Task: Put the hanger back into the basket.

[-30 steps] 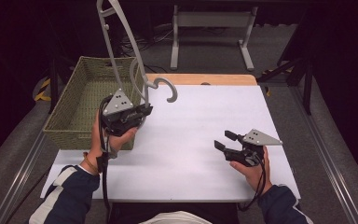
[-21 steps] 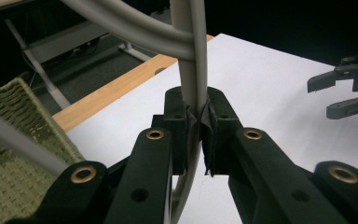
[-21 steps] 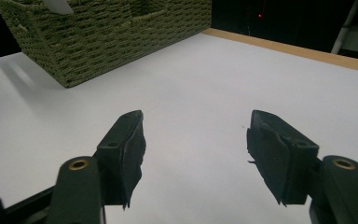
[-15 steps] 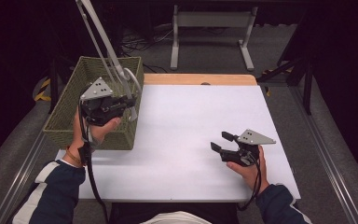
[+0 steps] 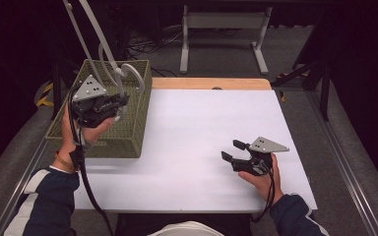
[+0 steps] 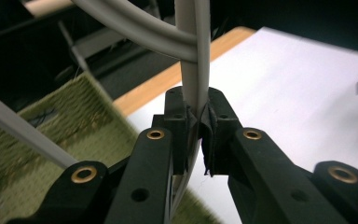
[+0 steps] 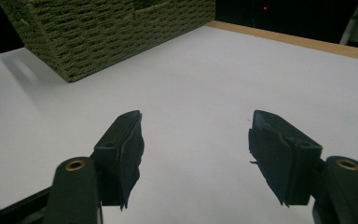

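Observation:
A pale grey clothes hanger (image 5: 100,40) stands tilted up and to the left over the green woven basket (image 5: 139,125). My left gripper (image 5: 120,104) is shut on it near the hook (image 5: 134,74). In the left gripper view the jaws (image 6: 197,116) pinch the hanger's bar (image 6: 192,56), with the basket (image 6: 37,135) below. My right gripper (image 5: 230,150) rests low over the white sheet (image 5: 202,123) at the right. Its jaws (image 7: 196,135) have just been opening and stand open, with nothing between them.
The basket sits at the table's left edge, and its wall (image 7: 98,32) is far ahead in the right gripper view. A wooden strip (image 5: 206,83) runs along the table's far edge. A metal stand (image 5: 221,29) is on the floor behind.
My left hand has carried the hanger leftward from the sheet's near-left area to above the basket. The right hand has stayed in place.

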Available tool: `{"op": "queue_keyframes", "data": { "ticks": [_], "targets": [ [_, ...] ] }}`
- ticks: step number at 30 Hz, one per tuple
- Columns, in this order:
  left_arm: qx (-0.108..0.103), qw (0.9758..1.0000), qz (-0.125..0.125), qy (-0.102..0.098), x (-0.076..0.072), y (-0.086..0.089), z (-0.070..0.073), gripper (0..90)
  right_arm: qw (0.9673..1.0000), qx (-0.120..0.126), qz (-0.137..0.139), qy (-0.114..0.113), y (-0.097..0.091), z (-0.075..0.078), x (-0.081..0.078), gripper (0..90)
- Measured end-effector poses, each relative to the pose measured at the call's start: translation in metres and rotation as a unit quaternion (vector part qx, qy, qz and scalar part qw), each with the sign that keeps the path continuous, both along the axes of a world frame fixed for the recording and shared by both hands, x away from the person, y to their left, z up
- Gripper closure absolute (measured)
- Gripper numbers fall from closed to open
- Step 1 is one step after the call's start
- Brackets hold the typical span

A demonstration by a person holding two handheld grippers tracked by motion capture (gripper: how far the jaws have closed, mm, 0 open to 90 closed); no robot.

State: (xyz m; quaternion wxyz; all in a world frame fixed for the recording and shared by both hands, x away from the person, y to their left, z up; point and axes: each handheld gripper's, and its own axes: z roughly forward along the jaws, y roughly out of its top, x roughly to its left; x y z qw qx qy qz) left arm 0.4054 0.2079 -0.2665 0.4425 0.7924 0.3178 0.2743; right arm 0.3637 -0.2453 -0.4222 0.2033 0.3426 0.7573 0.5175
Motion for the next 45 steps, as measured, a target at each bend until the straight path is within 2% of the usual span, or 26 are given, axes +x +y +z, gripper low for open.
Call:
{"op": "queue_keyframes", "data": {
  "ticks": [5, 6, 7, 10, 13, 16, 19, 22, 25, 33, 34, 36, 37, 38, 42, 45],
  "targets": [
    [0.009, 0.9997, 0.018, 0.014, 0.013, 0.015, -0.016, 82.1, 0.9999, -0.01, -0.004, 0.0, 0.001, -0.002, 0.001, 30.9],
    [0.006, 0.9994, 0.027, 0.02, 0.017, 0.02, -0.022, 82.1, 0.9999, -0.013, -0.005, -0.001, 0.002, -0.002, 0.001, 30.7],
    [0.006, 0.9994, 0.027, 0.02, 0.017, 0.02, -0.022, 82.1, 0.9999, -0.013, -0.005, -0.001, 0.002, -0.002, 0.001, 30.7],
    [0.015, 0.9988, 0.039, 0.025, 0.024, 0.029, -0.032, 82.1, 0.9997, -0.014, -0.005, -0.018, 0.003, -0.001, -0.001, 30.6],
    [0.022, 0.9978, 0.046, 0.041, 0.03, 0.035, -0.04, 82.1, 0.9989, -0.024, -0.002, -0.041, 0.005, 0.002, -0.005, 30.0],
    [0.031, 0.9966, 0.052, 0.056, 0.035, 0.039, -0.046, 82.1, 0.9983, -0.032, 0.001, -0.049, 0.007, 0.002, -0.006, 29.0],
    [0.042, 0.9944, 0.059, 0.077, 0.042, 0.044, -0.054, 82.1, 0.9981, -0.039, 0.004, -0.048, 0.008, 0.0, -0.005, 28.6],
    [0.056, 0.9922, 0.065, 0.09, 0.046, 0.048, -0.061, 82.1, 0.9981, -0.04, 0.004, -0.046, 0.009, 0.0, -0.005, 28.4],
    [0.055, 0.9904, 0.071, 0.104, 0.05, 0.054, -0.069, 82.0, 0.9981, -0.042, 0.005, -0.045, 0.008, 0.0, -0.005, 28.2],
    [0.066, 0.9864, 0.086, 0.123, 0.054, 0.064, -0.084, 81.9, 0.9981, -0.043, 0.009, -0.042, 0.01, -0.001, -0.004, 28.2],
    [0.068, 0.9852, 0.09, 0.129, 0.054, 0.066, -0.086, 81.9, 0.9981, -0.044, 0.01, -0.042, 0.01, -0.001, -0.004, 28.2],
    [0.071, 0.9851, 0.091, 0.128, 0.055, 0.068, -0.088, 81.8, 0.9981, -0.044, 0.011, -0.041, 0.011, -0.001, -0.004, 28.2],
    [0.072, 0.9833, 0.095, 0.137, 0.055, 0.07, -0.091, 81.8, 0.9981, -0.044, 0.011, -0.041, 0.011, -0.002, -0.004, 28.2],
    [0.072, 0.9833, 0.095, 0.137, 0.055, 0.07, -0.091, 81.8, 0.9981, -0.044, 0.011, -0.041, 0.011, -0.002, -0.004, 28.2],
    [0.085, 0.9807, 0.103, 0.143, 0.055, 0.072, -0.098, 81.7, 0.9982, -0.044, 0.012, -0.039, 0.011, -0.002, -0.004, 28.1],
    [0.082, 0.9801, 0.108, 0.145, 0.054, 0.075, -0.101, 81.5, 0.9983, -0.043, 0.013, -0.037, 0.011, -0.002, -0.004, 27.9]
  ]
}}
